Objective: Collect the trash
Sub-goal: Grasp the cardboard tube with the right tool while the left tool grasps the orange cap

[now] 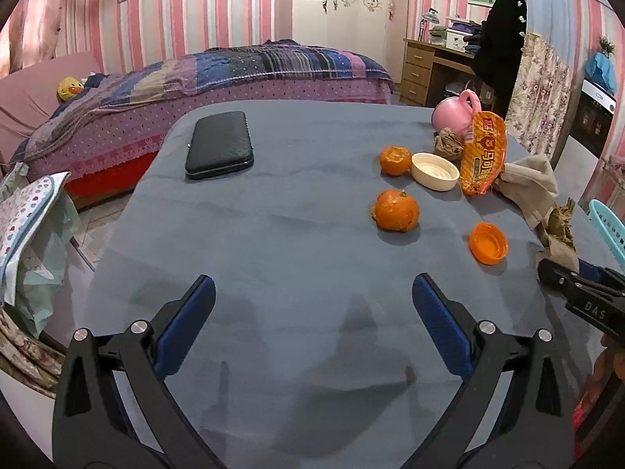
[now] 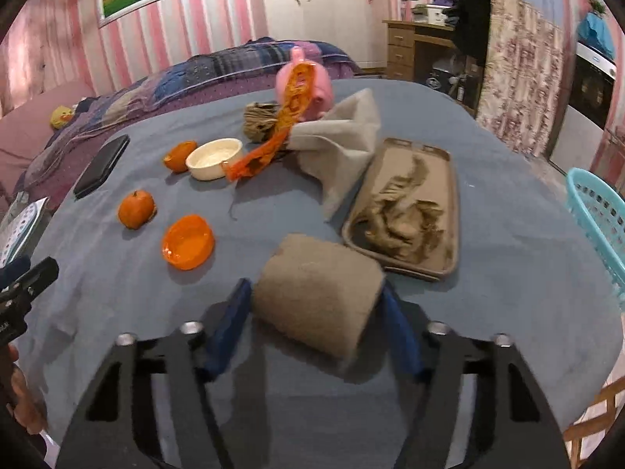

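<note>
Right now my right gripper point(image 2: 312, 308) has its blue pads against both ends of the brown paper roll point(image 2: 318, 293), which lies crosswise between them on the blue tablecloth point(image 2: 508, 312), just in front of the tan tray point(image 2: 449, 203). My left gripper point(image 1: 312, 297) hangs spread wide, empty, the orange cap point(image 1: 488, 243) well ahead.

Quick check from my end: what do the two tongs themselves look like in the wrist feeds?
Both match: the left tongs and right tongs have black, angular plastic arms with triangular cut-outs, silver round pivot bolts and flat blue pads lining the fingers. White "DAS" lettering marks the right one's black body in the left wrist view. No cables show.
</note>
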The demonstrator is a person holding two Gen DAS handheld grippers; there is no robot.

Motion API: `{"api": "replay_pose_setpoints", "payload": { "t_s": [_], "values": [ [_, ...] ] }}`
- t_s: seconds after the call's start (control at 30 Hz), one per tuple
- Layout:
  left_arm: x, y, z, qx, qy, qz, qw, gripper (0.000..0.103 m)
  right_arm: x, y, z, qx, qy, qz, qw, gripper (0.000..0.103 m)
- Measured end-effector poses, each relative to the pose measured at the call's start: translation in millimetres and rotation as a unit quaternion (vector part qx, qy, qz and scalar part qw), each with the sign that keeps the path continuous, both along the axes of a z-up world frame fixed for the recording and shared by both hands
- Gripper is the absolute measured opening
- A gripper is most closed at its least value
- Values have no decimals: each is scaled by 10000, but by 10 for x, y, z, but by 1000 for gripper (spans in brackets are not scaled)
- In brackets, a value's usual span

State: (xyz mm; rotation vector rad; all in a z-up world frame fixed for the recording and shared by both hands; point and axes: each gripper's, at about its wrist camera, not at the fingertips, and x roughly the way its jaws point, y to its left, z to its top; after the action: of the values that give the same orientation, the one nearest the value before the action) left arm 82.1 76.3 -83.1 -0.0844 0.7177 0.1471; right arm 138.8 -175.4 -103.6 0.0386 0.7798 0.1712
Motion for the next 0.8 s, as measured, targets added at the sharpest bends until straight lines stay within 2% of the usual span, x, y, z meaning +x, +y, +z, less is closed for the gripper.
{"api": "replay_pose_setpoints", "payload": {
  "t_s": [0.1,0.3,0.43,0.63,0.7,0.77,0.8],
  "values": [
    [29,-49,7,-75,12,-70,9999,97,-27,-19,45,60,-81,124,9999,52],
    [230,-375,-57,-247,296,-330,9987,97,-100,-227,231,27,-445,284,9986,52],
    [343,-655,-83,-447,420,-602,9963,97,-92,-458,279,142,-485,171,9986,52],
    [601,-1048,-161,-553,715,-896,9919,97,-118,-703,327,25,-586,19,9983,52],
    [675,-1169,-184,-466,737,-971,9914,90,-116,-778,334,28,-601,-22,9982,52],
    [737,-1239,-210,-430,838,-1073,9898,72,-100,-844,336,42,-609,-43,9981,52],
    [757,-1264,-218,-407,860,-1091,9895,70,-77,-882,336,31,-618,-52,9981,52]
  ]
}}
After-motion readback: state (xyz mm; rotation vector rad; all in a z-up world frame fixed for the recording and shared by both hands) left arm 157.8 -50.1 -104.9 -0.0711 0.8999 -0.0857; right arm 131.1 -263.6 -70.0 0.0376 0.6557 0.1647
